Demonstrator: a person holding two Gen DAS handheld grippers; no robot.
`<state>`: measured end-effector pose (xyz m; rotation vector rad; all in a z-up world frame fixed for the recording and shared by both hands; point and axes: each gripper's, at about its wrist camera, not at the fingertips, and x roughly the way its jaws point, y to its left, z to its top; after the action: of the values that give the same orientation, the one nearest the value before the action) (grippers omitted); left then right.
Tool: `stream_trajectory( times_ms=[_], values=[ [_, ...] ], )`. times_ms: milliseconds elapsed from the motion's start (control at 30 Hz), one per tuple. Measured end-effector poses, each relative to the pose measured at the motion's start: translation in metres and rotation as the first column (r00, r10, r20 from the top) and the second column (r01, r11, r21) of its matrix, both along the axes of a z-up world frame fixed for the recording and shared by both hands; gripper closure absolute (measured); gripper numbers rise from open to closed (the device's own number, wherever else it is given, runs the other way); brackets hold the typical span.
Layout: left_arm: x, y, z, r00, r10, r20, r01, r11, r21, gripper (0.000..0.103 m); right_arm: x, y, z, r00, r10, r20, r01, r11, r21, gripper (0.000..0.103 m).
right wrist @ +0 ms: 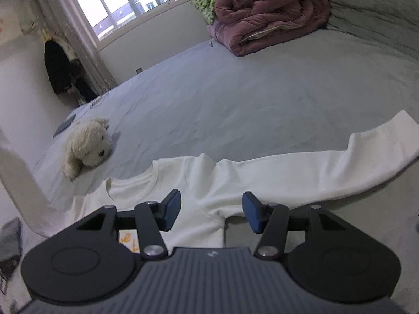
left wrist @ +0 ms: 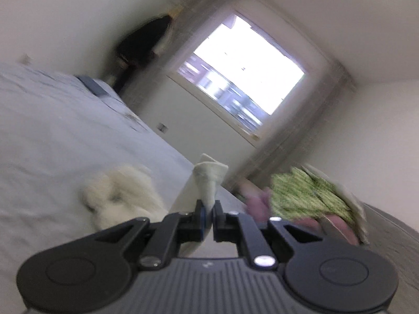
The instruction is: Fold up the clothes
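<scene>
Across the grey bed (right wrist: 235, 99) lies the white sweatshirt (right wrist: 209, 183), directly under the right gripper (right wrist: 211, 213), whose jaws stand apart above it. Left gripper (left wrist: 209, 216) pinches a raised cuff (left wrist: 209, 180) (blurred view).

Daylight from blown-out window (left wrist: 241, 70); left view motion-blurred, right sharper, both w/ fisheye-bent, dark corners.

The white sweatshirt (right wrist: 209, 180) is seen as smooth, matt knit cloth, its cuff (left wrist: 209, 178) ribbed. The grey bed cover (right wrist: 235, 99) looks soft and matt. The toy dog (right wrist: 87, 144) is shaggy plush; the mauve quilt (right wrist: 272, 13) puffy, faintly sheened fabric.
</scene>
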<state>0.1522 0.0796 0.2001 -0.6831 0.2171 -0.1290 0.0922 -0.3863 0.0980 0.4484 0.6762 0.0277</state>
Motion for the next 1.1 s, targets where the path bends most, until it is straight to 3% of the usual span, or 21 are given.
stream_trajectory(
  times_ms=[233,333,500,700,900,1033,1100],
  values=[
    [0.016,-0.104,-0.035,0.988,-0.145,-0.049,0.142,0.987,-0.073,0.098,0.0,-0.024,-0.002,0.999,-0.031,-0.031,0.036,0.984,0.175,0.046],
    [0.016,-0.15,-0.068,0.97,-0.198,-0.14,0.19,0.979,-0.071,0.096,0.001,-0.031,-0.004,0.998,-0.048,-0.047,0.056,0.978,0.201,0.046],
    [-0.003,-0.187,-0.109,0.902,-0.361,-0.237,0.351,0.933,-0.084,0.071,0.003,-0.041,-0.011,0.994,-0.076,-0.081,0.092,0.969,0.228,0.046],
    [-0.037,-0.153,-0.104,0.882,-0.413,-0.225,0.435,0.899,0.053,0.063,0.004,-0.036,-0.015,0.994,-0.06,-0.096,0.082,0.966,0.246,0.046],
    [-0.066,-0.076,-0.108,0.919,-0.284,-0.275,0.36,0.887,0.288,0.062,0.015,-0.015,-0.026,0.996,0.015,-0.089,0.005,0.977,0.214,0.046],
    [-0.079,-0.029,-0.129,0.929,-0.186,-0.319,0.299,0.885,0.356,0.062,0.027,0.003,-0.032,0.995,0.079,-0.06,-0.069,0.985,0.16,0.046],
    [-0.075,-0.021,-0.136,0.917,-0.158,-0.366,0.306,0.868,0.391,0.062,0.033,0.011,-0.034,0.994,0.103,-0.042,-0.097,0.988,0.123,0.046]
  ],
)
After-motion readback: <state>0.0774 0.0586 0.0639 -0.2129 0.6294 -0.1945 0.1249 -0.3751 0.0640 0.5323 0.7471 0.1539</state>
